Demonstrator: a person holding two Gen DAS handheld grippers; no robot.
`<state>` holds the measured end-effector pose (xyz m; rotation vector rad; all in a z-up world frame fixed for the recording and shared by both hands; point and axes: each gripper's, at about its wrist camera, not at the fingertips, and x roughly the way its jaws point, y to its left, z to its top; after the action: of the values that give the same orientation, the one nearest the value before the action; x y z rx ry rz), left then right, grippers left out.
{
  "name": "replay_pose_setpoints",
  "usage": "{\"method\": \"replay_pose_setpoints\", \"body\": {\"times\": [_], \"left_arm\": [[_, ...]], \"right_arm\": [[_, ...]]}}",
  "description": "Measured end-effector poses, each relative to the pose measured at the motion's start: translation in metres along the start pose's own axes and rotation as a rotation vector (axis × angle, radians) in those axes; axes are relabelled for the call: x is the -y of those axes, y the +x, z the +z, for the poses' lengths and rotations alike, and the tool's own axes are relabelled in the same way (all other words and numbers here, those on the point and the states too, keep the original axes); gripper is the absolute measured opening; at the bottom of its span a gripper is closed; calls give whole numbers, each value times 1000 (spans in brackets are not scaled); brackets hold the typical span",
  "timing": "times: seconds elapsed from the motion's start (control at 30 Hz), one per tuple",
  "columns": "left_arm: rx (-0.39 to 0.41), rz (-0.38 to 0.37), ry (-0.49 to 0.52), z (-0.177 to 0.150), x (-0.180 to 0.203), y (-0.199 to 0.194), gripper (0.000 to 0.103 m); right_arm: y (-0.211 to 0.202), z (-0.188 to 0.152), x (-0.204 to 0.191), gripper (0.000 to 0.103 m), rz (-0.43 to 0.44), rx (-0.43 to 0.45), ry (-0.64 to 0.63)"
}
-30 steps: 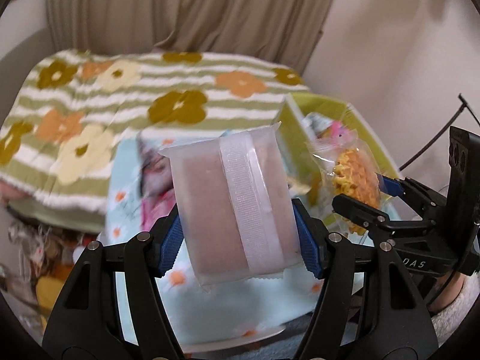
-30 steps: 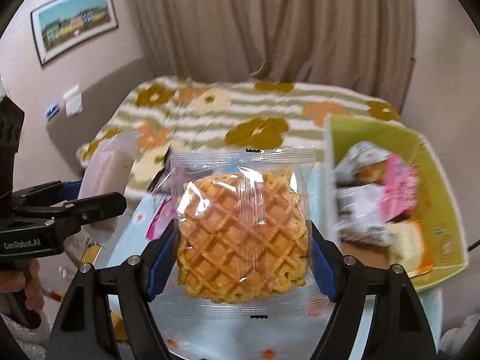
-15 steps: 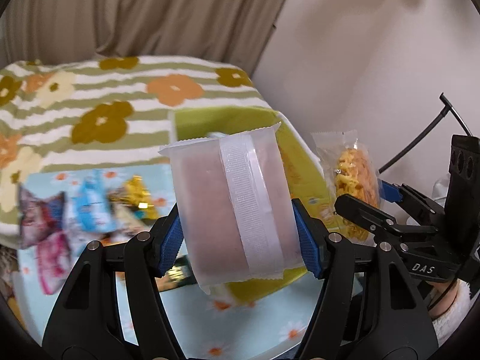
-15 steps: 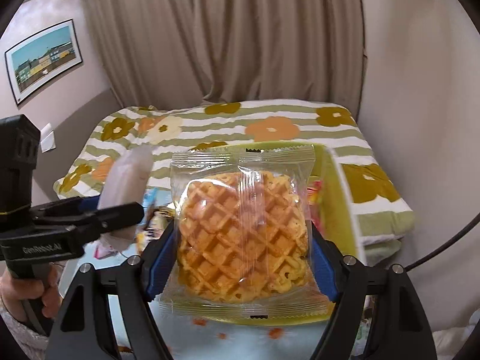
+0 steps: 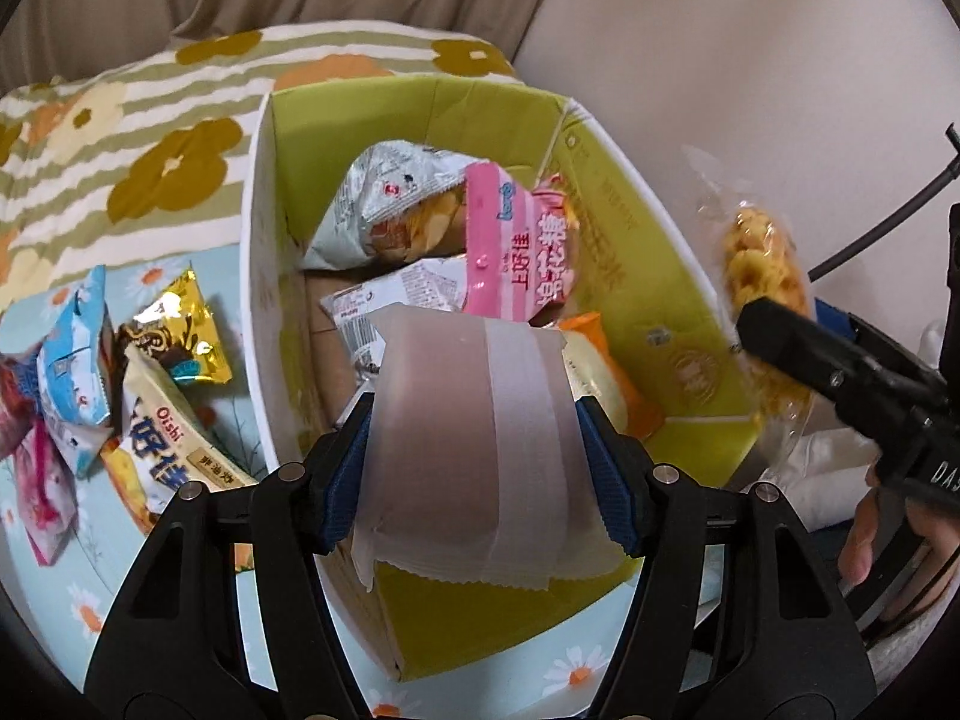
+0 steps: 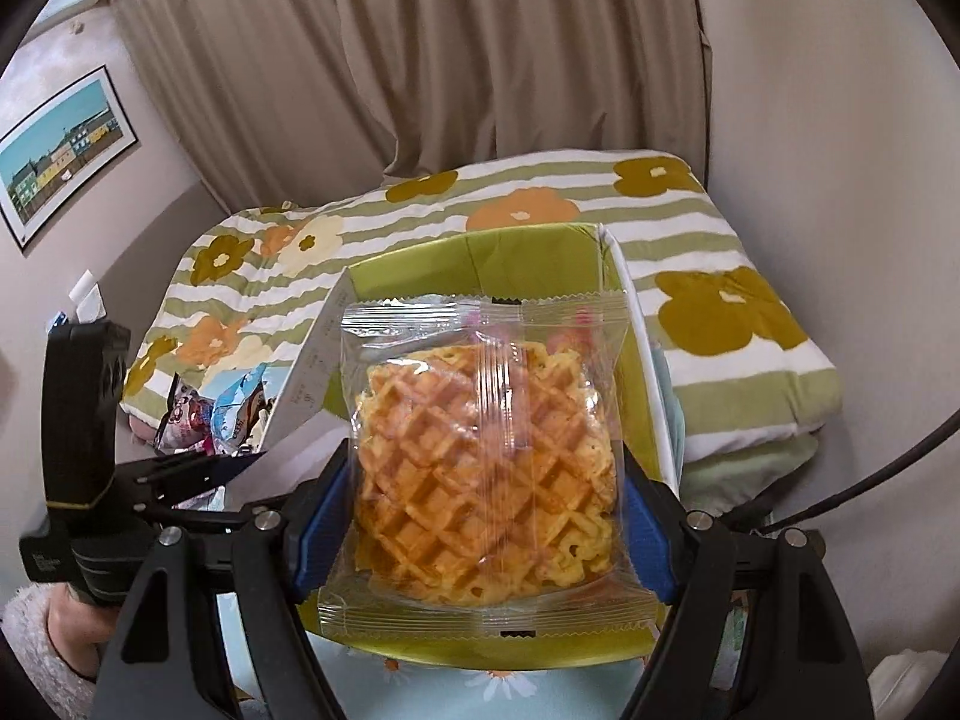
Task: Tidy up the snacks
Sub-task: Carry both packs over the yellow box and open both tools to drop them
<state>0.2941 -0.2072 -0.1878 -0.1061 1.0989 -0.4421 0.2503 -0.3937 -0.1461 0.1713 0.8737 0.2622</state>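
Currently your left gripper [image 5: 474, 450] clamps the frosted packet [image 5: 474, 450], jaws having just closed slightly, directly above the green box [image 5: 606, 138]. Your right gripper [image 6: 480, 528] clamps the waffle packet [image 6: 486, 480] near the box's right wall. The left is nearer; release straight down. Loose snacks [image 5: 162, 426] lie left, on the tabletop.

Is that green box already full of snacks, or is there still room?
Partly filled. The green box holds a few packets, among them a pink packet, but its brown floor and inner walls still show.
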Motion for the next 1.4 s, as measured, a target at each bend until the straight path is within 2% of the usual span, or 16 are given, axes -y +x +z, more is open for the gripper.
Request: {"method": "replay_pose_setpoints", "body": {"times": [0.1, 0.17, 0.23, 0.27, 0.53, 0.8, 0.87, 0.93, 1.07, 1.4], "left_arm": [[-16, 12, 14, 3, 5, 5, 61], [-17, 41, 32, 5, 10, 5, 66], [-2, 71, 57, 6, 13, 0, 101], [7, 77, 71, 6, 14, -4, 103], [38, 152, 111, -4, 6, -31, 103], [70, 151, 55, -12, -13, -48, 103], [93, 170, 50, -13, -16, -54, 103], [107, 179, 44, -14, -19, -60, 103], [122, 183, 14, -20, -25, -66, 103], [137, 191, -29, -40, -26, -75, 103]], "right_arm": [[2, 2, 5, 75, 0, -5, 15], [4, 3, 8, 75, 0, -7, 25], [5, 4, 9, 75, 4, -12, 34], [6, 3, 10, 75, 6, -16, 37], [14, 1, 10, 75, 9, -69, 56], [31, -3, -13, 76, 34, -116, 4], [37, -5, -20, 82, 32, -125, -18], [42, -8, -23, 101, 31, -123, -32], [43, -19, -27, 102, 7, -120, -85], [19, -25, -28, 102, 47, -98, -99]]}}
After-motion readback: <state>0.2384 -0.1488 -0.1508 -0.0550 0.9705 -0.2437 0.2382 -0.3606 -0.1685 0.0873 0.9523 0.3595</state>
